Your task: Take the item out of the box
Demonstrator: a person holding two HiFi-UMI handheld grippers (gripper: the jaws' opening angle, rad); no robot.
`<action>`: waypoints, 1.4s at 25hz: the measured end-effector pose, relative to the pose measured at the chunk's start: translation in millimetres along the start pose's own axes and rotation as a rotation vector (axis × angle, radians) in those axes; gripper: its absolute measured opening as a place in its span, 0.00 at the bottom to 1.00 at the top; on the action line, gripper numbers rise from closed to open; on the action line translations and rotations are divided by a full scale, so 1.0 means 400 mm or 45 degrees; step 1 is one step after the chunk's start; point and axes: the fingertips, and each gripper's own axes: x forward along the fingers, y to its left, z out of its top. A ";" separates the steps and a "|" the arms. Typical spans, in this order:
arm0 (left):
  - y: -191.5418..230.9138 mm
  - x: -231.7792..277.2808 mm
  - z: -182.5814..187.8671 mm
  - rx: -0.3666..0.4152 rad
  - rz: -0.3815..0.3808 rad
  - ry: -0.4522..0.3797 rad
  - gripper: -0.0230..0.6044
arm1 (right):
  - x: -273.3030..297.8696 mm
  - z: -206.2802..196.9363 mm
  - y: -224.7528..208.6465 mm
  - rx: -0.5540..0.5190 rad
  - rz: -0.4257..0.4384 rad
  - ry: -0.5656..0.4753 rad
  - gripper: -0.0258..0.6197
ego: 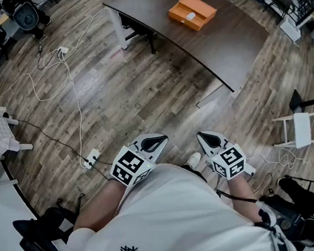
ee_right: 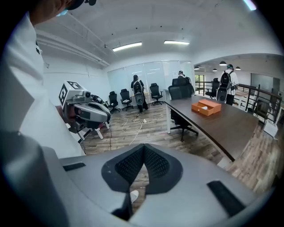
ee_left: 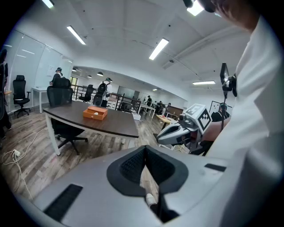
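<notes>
In the head view, the left gripper [ego: 156,142] and right gripper [ego: 208,138] are down by the person's shirt [ego: 191,221]. They are far from the orange box [ego: 192,12] on the table [ego: 233,46] (a white item [ego: 191,16] sits inside). In the left gripper view, the jaws are pressed together with nothing in them. In the right gripper view, they are the same.

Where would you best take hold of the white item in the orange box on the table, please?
Come straight down from above: the white item lies low inside the orange box, whose walls seem to block any sideways approach. Pinch across its narrower width, near its middle. It is too small here to judge its exact shape.
</notes>
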 end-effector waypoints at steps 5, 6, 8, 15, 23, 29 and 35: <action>0.094 -0.083 -0.035 -0.004 0.029 0.009 0.05 | 0.108 0.047 0.063 -0.019 0.025 -0.006 0.04; 0.106 -0.096 -0.043 -0.009 0.030 0.009 0.05 | 0.123 0.052 0.079 -0.025 0.032 -0.003 0.04; 0.125 -0.106 -0.055 -0.026 0.029 0.000 0.05 | 0.144 0.058 0.096 -0.040 0.044 0.008 0.04; 0.214 -0.041 -0.006 -0.052 0.035 -0.024 0.05 | 0.220 0.085 -0.004 -0.004 0.052 0.042 0.04; 0.467 0.072 0.167 -0.046 0.162 0.023 0.05 | 0.412 0.283 -0.268 -0.036 0.118 0.008 0.04; 0.664 0.219 0.335 -0.040 0.237 0.021 0.05 | 0.538 0.405 -0.505 -0.042 0.177 0.000 0.05; 0.755 0.330 0.420 -0.032 0.224 0.031 0.06 | 0.613 0.449 -0.649 0.016 0.186 0.002 0.05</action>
